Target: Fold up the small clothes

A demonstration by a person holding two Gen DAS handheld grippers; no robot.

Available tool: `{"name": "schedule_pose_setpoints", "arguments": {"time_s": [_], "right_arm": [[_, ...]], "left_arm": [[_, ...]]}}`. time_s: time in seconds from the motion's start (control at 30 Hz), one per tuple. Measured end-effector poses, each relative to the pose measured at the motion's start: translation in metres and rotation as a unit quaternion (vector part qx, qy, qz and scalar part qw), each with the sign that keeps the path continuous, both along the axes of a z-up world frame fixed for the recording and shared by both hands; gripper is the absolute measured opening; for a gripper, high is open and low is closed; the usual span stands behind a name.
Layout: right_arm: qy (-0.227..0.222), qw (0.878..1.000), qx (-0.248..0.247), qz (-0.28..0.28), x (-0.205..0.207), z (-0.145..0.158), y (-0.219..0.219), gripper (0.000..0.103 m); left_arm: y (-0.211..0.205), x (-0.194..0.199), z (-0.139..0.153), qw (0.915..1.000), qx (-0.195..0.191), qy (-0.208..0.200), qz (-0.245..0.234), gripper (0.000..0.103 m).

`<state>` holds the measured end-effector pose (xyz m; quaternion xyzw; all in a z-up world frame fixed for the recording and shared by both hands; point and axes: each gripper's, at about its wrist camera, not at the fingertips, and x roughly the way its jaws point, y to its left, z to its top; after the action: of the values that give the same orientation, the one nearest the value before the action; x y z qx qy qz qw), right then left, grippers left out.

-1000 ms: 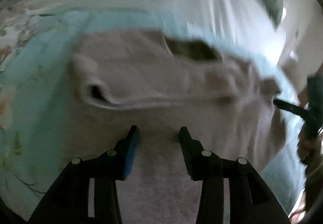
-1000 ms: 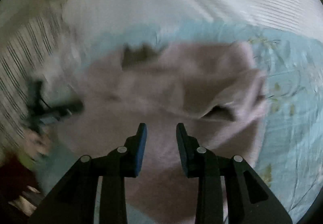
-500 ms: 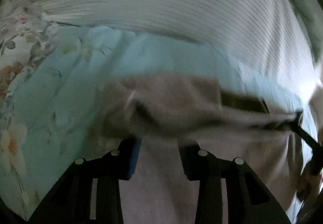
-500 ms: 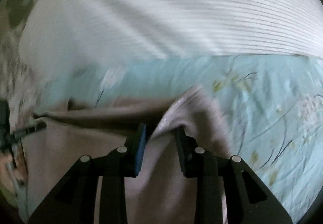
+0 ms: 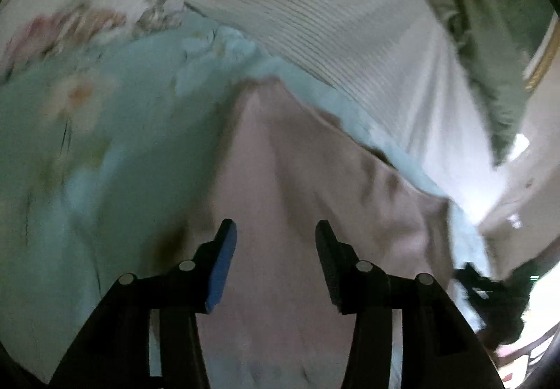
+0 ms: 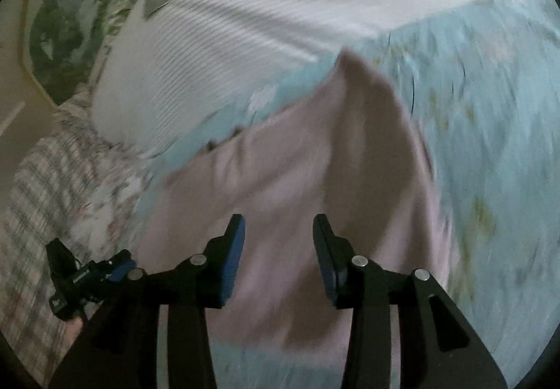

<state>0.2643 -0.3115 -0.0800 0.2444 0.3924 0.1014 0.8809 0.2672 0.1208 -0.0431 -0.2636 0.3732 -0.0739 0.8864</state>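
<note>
A small dusty-pink garment lies flattened on the pale blue floral bedsheet; in the right wrist view the garment has its far corner pointing away. My left gripper hovers over its near part. The jaws are opening, and the pads stand apart from the cloth, which shows through the gap. My right gripper hovers the same way, jaws opening with no cloth pinched. Each gripper also shows in the other's view: the right gripper at lower right, the left gripper at lower left.
A white ribbed cover lies beyond the garment, and it fills the top of the right wrist view as the ribbed cover. Green floral bedding sits at the far right. A plaid cloth lies by the bed's left side.
Half a second ago both grippers pinched a raised fold of the garment. Now the cloth lies flat, both pairs of jaws stand wider, and both views have rolled and drawn back.
</note>
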Motion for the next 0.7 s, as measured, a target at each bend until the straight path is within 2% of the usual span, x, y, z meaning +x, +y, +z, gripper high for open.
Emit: {"name": "schedule_pose_setpoints", "arguments": {"time_s": [0.07,0.27,0.43,0.63,0.7], "right_arm": [[-0.002,1.0,0.007,0.002,-0.023,-0.008,0.009,0.042],[0.012,0.999,0.002,0.031,-0.066,-0.019,0.035,0.043],[0.01,0.999,0.002,0.048,-0.078,-0.016,0.044,0.045],[0.016,0.998,0.011,0.052,-0.09,-0.016,0.048,0.048],[0.014,0.998,0.013,0.054,-0.093,-0.014,0.05,0.048]], "left_arm": [[-0.006,-0.034,-0.005,0.9999,-0.015,-0.003,-0.005,0.053],[-0.011,-0.091,-0.02,0.9986,-0.053,-0.006,-0.001,0.059],[-0.018,-0.099,-0.04,0.9969,-0.077,0.016,-0.008,0.061],[-0.023,-0.098,-0.053,0.9939,-0.108,0.02,-0.002,0.074],[-0.021,-0.089,-0.059,0.9925,-0.119,0.027,0.009,0.075]]}}
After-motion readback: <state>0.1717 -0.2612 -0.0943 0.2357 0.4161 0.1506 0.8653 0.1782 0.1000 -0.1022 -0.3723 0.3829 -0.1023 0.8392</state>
